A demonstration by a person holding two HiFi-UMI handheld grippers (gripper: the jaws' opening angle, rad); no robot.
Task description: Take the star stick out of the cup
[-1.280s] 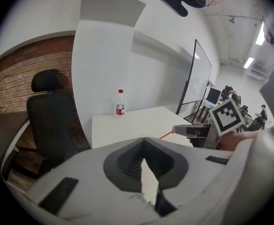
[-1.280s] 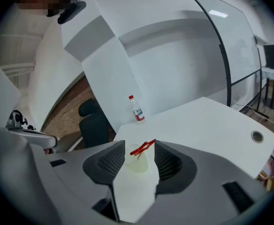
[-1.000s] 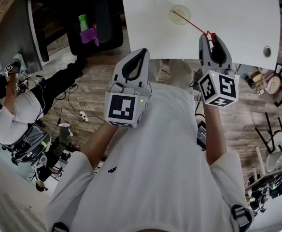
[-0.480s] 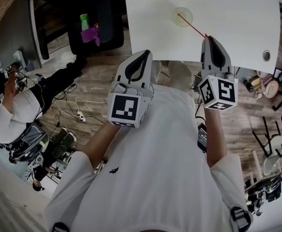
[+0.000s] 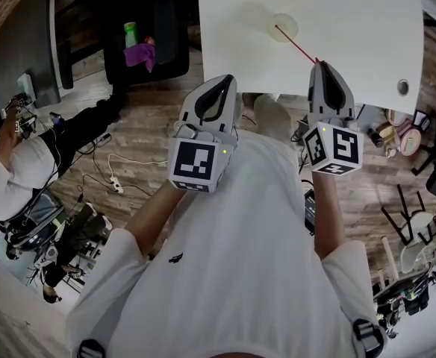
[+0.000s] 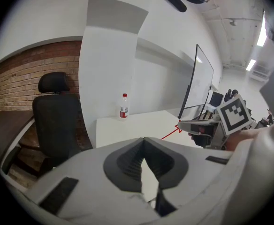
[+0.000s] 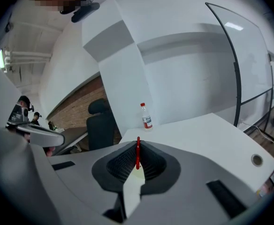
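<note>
Star stick [image 5: 296, 43]: right gripper [image 5: 321, 66] jaws just closed, clamped on top end; tip in cup [image 5: 287, 31], pull-out next. Left gripper [image 5: 219, 82] jaws together, idle.

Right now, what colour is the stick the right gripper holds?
Red. The star stick shows best in the right gripper view, clamped by the right gripper.

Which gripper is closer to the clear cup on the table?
Right. The right gripper is over the white table's edge, jaws clamped on the thin red stick reaching the clear round cup; the left gripper hangs short of the table.
</note>
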